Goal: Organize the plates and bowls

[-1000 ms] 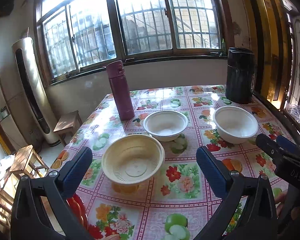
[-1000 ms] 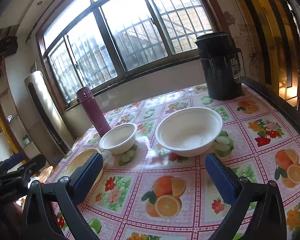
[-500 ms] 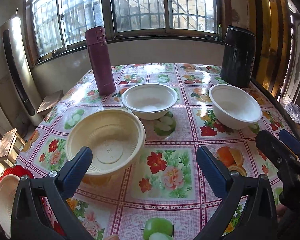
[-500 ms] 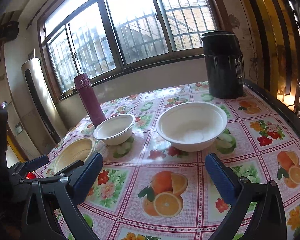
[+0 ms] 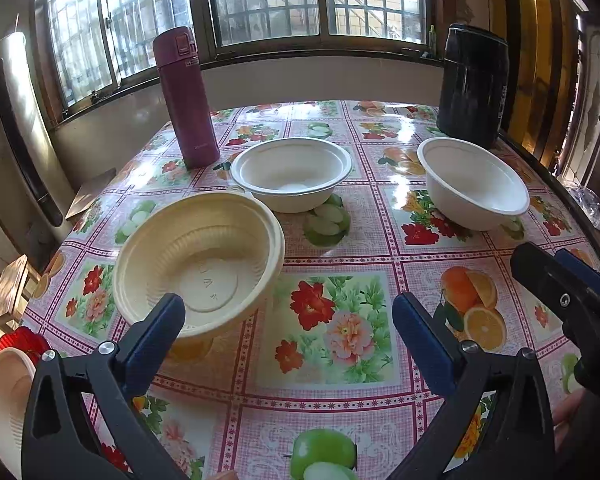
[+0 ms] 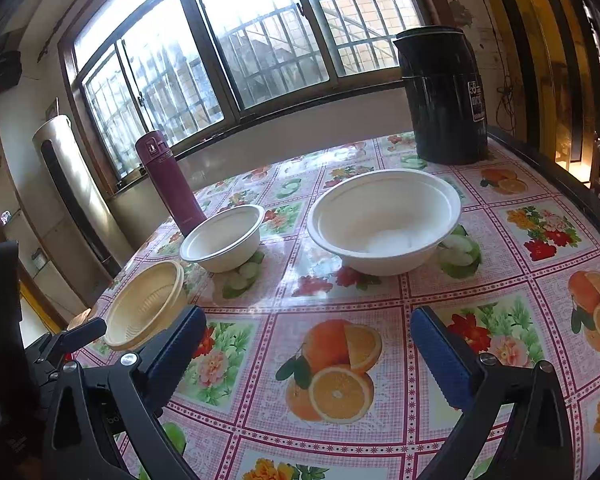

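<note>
As the left gripper closes in, spread and empty, the cream bowl on the tabletop now sits beside its left finger, so grasping looks imminent; right gripper hovers spread.

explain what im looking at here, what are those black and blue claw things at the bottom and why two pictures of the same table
Those are hand-held tongs, one in each of a person's hands, each with a camera looking along its two blue-padded fingers. That gives two views of one table. The left tongs are open and hold nothing; their left pad is in front of the near rim of the cream bowl. The right tongs are also open and empty, facing the large white bowl. On the flowered tablecloth also stand a smaller white bowl, a maroon flask and a black container.
</note>
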